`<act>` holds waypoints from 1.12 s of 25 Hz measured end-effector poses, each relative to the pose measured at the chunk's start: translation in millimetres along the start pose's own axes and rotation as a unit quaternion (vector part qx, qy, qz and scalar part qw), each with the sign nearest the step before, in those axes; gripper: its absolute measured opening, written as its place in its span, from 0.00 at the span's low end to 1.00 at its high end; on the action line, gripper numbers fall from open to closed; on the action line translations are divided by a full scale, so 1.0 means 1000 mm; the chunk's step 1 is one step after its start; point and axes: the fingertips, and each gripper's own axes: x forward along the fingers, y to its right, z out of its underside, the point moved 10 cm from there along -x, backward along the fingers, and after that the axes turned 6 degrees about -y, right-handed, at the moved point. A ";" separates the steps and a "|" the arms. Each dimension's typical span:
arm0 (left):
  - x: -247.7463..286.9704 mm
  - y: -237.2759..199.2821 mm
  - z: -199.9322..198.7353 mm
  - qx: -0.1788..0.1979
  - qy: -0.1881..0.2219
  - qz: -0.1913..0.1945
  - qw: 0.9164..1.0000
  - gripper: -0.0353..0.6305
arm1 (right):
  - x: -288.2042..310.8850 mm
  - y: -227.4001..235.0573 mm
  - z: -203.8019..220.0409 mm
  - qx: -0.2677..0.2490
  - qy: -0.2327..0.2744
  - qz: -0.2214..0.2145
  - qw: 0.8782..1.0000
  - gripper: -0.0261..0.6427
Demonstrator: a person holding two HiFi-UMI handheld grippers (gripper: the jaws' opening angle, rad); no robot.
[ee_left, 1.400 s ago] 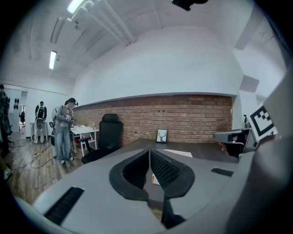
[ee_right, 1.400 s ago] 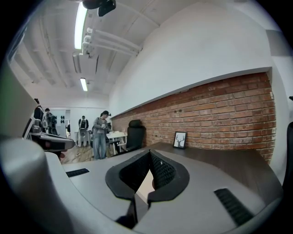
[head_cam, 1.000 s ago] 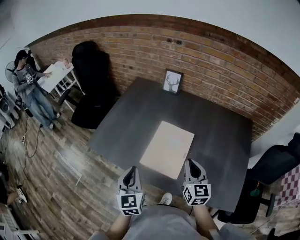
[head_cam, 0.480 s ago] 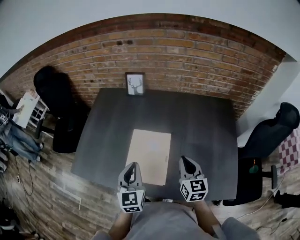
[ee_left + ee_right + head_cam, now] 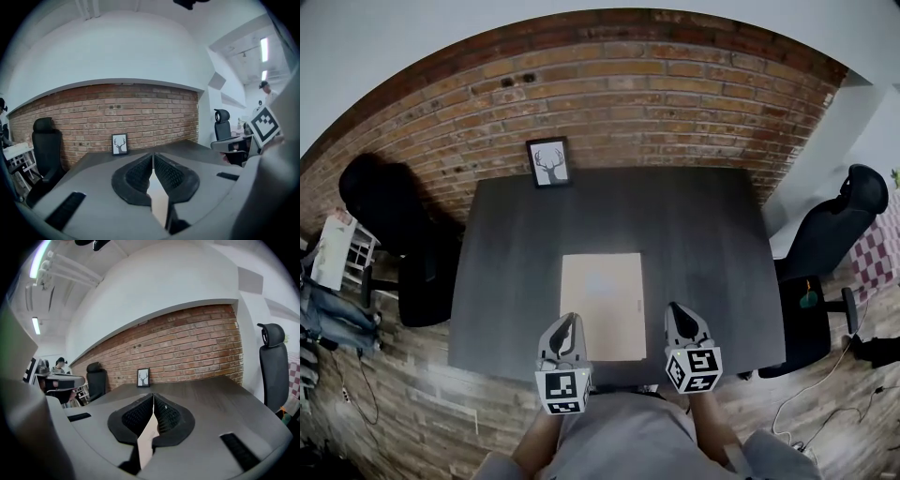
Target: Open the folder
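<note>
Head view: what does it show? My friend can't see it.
A closed tan folder lies flat on a dark table. The left tool and right tool, both shut, hover either side of its near end. A deer picture stands by the brick wall.

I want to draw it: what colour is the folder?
The folder is light tan, clearest in the head view.

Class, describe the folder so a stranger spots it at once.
Find the dark table before the brick wall. The folder lies flat near its front edge. It alone is pale tan; the framed deer picture stands at the back.
</note>
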 end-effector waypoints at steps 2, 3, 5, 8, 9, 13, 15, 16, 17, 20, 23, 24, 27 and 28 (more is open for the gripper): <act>0.002 -0.009 0.002 0.008 -0.004 0.009 1.000 0.07 | 0.003 -0.008 0.007 0.005 -0.008 0.004 1.000 0.04; 0.004 -0.013 0.004 0.011 -0.011 0.016 1.000 0.07 | 0.005 -0.011 0.010 0.009 -0.012 0.005 1.000 0.04; 0.009 -0.015 0.009 0.017 -0.029 0.032 0.999 0.08 | 0.007 -0.016 0.018 0.019 -0.024 0.004 1.000 0.04; 0.016 -0.014 0.016 0.031 -0.050 0.053 0.997 0.21 | 0.011 -0.017 0.030 0.024 -0.047 0.009 0.999 0.04; 0.018 -0.012 0.018 0.036 -0.053 0.059 0.996 0.22 | 0.011 -0.016 0.034 0.024 -0.054 0.010 0.998 0.04; 0.026 -0.002 0.029 0.056 -0.066 0.083 0.993 0.24 | 0.012 -0.010 0.056 0.026 -0.085 0.017 0.996 0.04; 0.030 0.004 0.034 0.065 -0.076 0.096 0.990 0.26 | 0.014 -0.006 0.070 0.024 -0.105 0.020 0.994 0.05; 0.032 0.007 0.036 0.070 -0.081 0.103 0.989 0.27 | 0.016 -0.005 0.077 0.023 -0.116 0.020 0.993 0.05; 0.034 0.010 0.039 0.075 -0.086 0.109 0.988 0.28 | 0.017 -0.004 0.084 0.021 -0.128 0.019 0.991 0.07; 0.039 0.019 0.047 0.092 -0.099 0.123 0.983 0.30 | 0.022 -0.004 0.101 0.016 -0.155 0.009 0.988 0.09; 0.043 0.027 0.055 0.106 -0.111 0.133 0.979 0.31 | 0.028 -0.005 0.112 0.013 -0.175 -0.005 0.985 0.11; 0.044 0.029 0.057 0.110 -0.115 0.136 0.978 0.31 | 0.030 -0.005 0.116 0.013 -0.181 -0.009 0.983 0.11; 0.045 0.036 0.064 0.119 -0.123 0.142 0.975 0.32 | 0.034 -0.007 0.124 0.011 -0.198 -0.020 0.980 0.12; 0.045 0.038 0.066 0.122 -0.125 0.144 0.974 0.32 | 0.036 -0.007 0.126 0.009 -0.203 -0.022 0.979 0.13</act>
